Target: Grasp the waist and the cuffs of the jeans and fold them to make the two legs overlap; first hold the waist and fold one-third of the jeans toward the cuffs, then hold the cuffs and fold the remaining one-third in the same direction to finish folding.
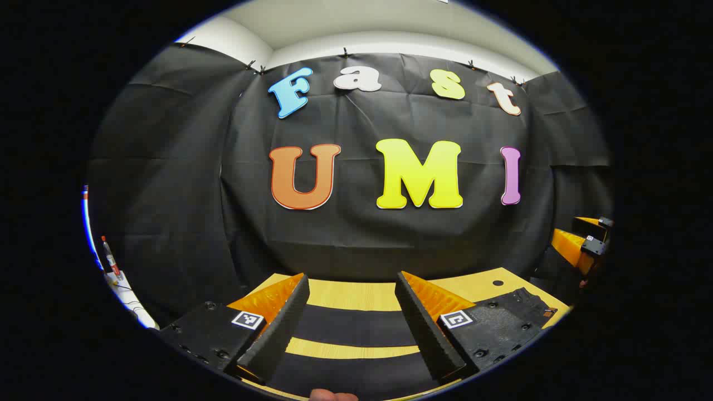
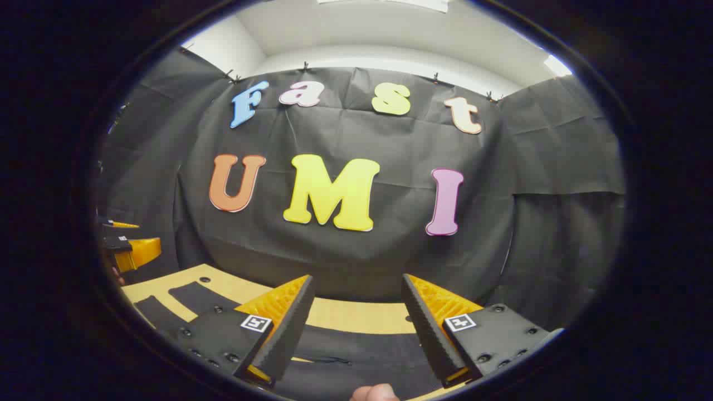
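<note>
Both of your grippers hang above the table, tilted forward toward the booth wall, nothing between the fingers.

Left gripper: jaws spread wide, holding nothing. The jeans lie flat below and ahead of its fingers as dark bands, with a strip of bare tabletop between them, so the two legs appear still apart. These bands run crosswise to your fingers. To its right a denim end with rivets and a small tag looks like the waist; judgement only, since the gripper body covers part of it.

Right gripper: jaws also wide apart, empty. Dark denim sits directly under and just ahead of its fingers, with more reaching off to its left.

Judgement: the long axis runs side to side across both grippers. The right gripper seems nearer the waist end and the left nearer the cuffs. Both need to drop straight down to reach the cloth.
</note>
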The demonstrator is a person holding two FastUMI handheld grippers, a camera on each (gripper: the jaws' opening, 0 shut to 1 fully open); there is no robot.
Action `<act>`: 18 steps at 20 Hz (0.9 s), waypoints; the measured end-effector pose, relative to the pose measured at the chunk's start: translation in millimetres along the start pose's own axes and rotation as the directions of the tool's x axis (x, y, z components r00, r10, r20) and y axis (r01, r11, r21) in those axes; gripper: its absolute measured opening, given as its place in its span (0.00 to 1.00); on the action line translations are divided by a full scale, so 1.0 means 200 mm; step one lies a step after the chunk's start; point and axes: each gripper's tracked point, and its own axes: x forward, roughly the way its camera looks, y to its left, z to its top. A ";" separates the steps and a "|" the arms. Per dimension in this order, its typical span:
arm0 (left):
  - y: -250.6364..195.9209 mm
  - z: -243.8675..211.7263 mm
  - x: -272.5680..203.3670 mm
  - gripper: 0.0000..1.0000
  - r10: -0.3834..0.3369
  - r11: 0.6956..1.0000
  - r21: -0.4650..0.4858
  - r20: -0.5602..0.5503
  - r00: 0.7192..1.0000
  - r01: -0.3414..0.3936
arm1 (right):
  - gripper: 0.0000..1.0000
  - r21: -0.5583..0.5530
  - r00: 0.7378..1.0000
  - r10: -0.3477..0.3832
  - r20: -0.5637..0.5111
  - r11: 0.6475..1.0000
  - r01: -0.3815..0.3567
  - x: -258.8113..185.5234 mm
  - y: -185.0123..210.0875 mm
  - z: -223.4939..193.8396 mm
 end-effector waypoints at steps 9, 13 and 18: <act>-0.03 -0.01 0.00 0.99 0.004 1.000 0.003 -0.007 1.000 -0.004 | 0.96 0.002 1.000 -0.007 -0.005 1.000 0.007 0.02 -0.06 -0.02; -0.04 -0.01 0.00 0.99 0.009 1.000 0.003 -0.010 1.000 -0.009 | 0.97 0.003 1.000 -0.008 -0.007 1.000 0.008 0.02 -0.08 -0.02; -0.04 -0.02 -0.01 0.99 0.017 1.000 0.002 -0.014 1.000 -0.017 | 0.95 0.012 1.000 -0.012 -0.018 1.000 0.012 0.04 -0.12 -0.04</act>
